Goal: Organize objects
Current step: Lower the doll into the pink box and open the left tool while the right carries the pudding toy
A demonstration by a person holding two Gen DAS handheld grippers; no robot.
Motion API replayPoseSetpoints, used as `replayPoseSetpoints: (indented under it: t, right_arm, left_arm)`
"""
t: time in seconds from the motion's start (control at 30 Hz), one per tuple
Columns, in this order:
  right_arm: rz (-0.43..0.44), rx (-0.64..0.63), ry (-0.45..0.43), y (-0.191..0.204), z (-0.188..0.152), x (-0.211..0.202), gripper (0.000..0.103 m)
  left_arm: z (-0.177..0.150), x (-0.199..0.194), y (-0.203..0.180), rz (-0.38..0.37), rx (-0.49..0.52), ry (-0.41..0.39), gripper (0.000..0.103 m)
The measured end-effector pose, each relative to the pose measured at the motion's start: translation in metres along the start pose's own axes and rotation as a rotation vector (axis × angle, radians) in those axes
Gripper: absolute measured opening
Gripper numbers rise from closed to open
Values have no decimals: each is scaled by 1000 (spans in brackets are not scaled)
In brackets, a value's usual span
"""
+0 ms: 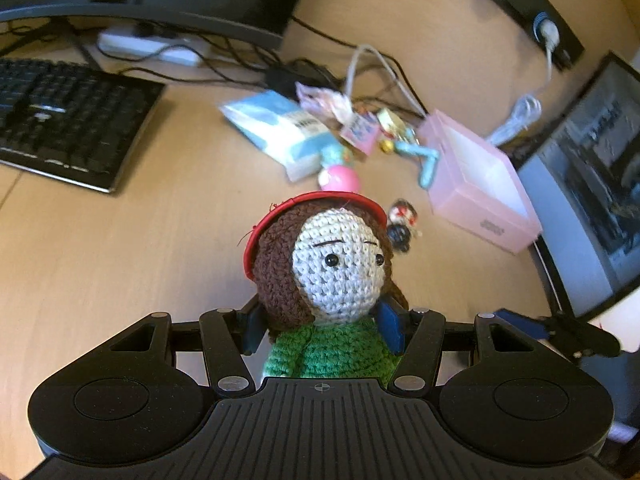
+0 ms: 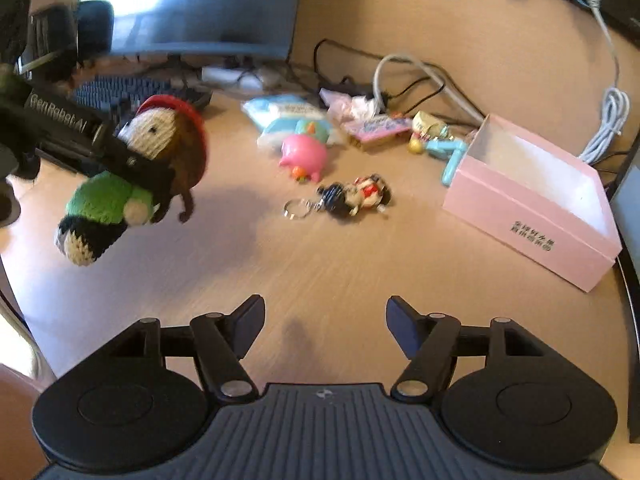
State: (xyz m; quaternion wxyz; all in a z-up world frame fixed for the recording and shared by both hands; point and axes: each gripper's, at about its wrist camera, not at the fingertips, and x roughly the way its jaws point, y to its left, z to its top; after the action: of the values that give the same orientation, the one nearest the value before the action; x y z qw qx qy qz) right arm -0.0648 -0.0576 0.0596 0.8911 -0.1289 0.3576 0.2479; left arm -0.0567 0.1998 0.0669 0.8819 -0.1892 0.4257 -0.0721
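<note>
My left gripper (image 1: 322,328) is shut on a crochet doll (image 1: 332,264) with brown hair, a red hat and a green top, and holds it above the desk; the doll (image 2: 160,148) also shows at the left of the right wrist view, clamped in the left gripper (image 2: 148,176). An open pink box (image 2: 536,196) stands at the right; it also shows in the left wrist view (image 1: 480,184). My right gripper (image 2: 325,324) is open and empty above the desk, nearer than a black and white keychain figure (image 2: 352,196).
A pink pig toy (image 2: 304,156), a blue tissue pack (image 2: 280,116), a light blue toy (image 2: 448,152) and small cards lie in a cluster behind. A keyboard (image 1: 68,120), monitor, cables and power strip are at the back. A second screen (image 1: 592,184) stands right of the box.
</note>
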Motion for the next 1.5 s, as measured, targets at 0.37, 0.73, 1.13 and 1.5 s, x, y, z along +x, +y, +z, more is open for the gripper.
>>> replayPoseSetpoints:
  t: [0.37, 0.73, 1.13, 1.5]
  right_arm:
    - [78, 109, 56, -97, 29, -14, 74]
    - [160, 30, 130, -89, 3, -23, 75]
    - [-38, 224, 110, -30, -75, -76, 75]
    - [-285, 279, 72, -23, -83, -71, 41]
  left_arm:
    - [-3, 6, -12, -1, -101, -86, 61]
    - [4, 15, -22, 15, -56, -8, 61]
    - [-4, 54, -64, -118, 233, 196, 61]
    - [-22, 54, -92, -165, 343, 267, 61]
